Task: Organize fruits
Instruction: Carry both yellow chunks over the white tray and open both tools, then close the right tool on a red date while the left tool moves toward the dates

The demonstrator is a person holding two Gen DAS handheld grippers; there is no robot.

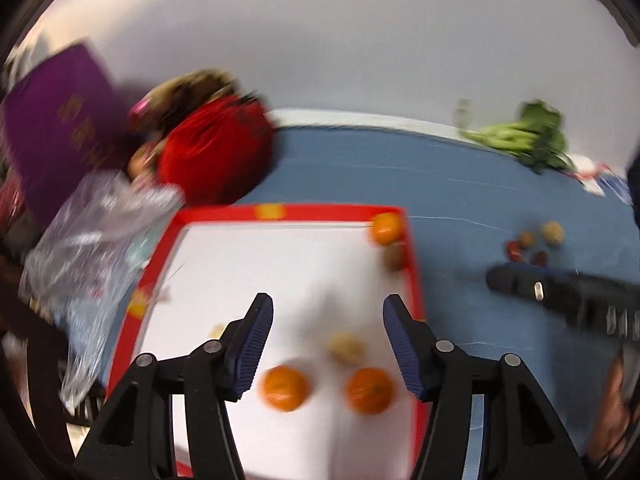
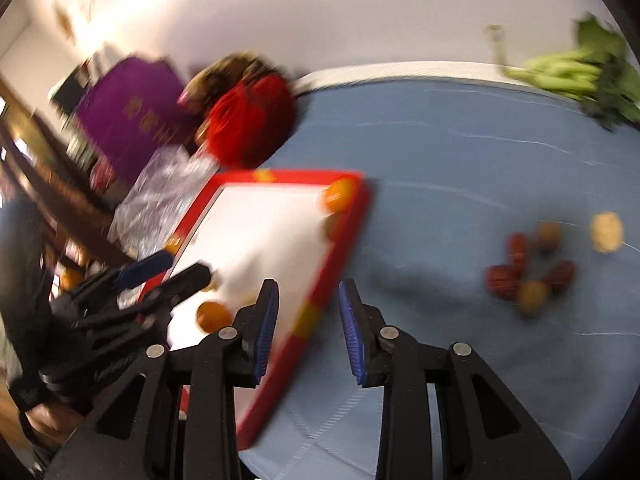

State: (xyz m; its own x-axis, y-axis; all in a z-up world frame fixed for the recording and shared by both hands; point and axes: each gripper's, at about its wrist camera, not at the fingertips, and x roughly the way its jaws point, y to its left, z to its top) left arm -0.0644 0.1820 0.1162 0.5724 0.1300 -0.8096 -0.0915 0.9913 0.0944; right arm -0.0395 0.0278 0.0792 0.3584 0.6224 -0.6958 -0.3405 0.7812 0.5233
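A red-rimmed white tray [image 1: 280, 213] lies on the blue tablecloth. It holds two oranges [image 1: 285, 388] [image 1: 370, 390] near its front, a pale walnut [image 1: 346, 346] behind them, and a third orange [image 1: 386, 228] with a brown fruit [image 1: 394, 256] at its far right corner. My left gripper [image 1: 328, 320] is open above the tray, empty. My right gripper [image 2: 308, 308] is open and empty over the tray's right rim [image 2: 340, 236]. Red dates [image 2: 502, 280] and walnuts [image 2: 532, 296] lie loose on the cloth to its right, also in the left wrist view [image 1: 532, 246]. Both views are blurred.
A red pouch [image 1: 216, 144], a purple box [image 1: 60, 120] and a clear plastic bag [image 1: 92, 232] crowd the far left. Green leafy vegetables [image 2: 584, 76] lie at the far right table edge. The right gripper's body [image 1: 560, 296] shows at right in the left wrist view.
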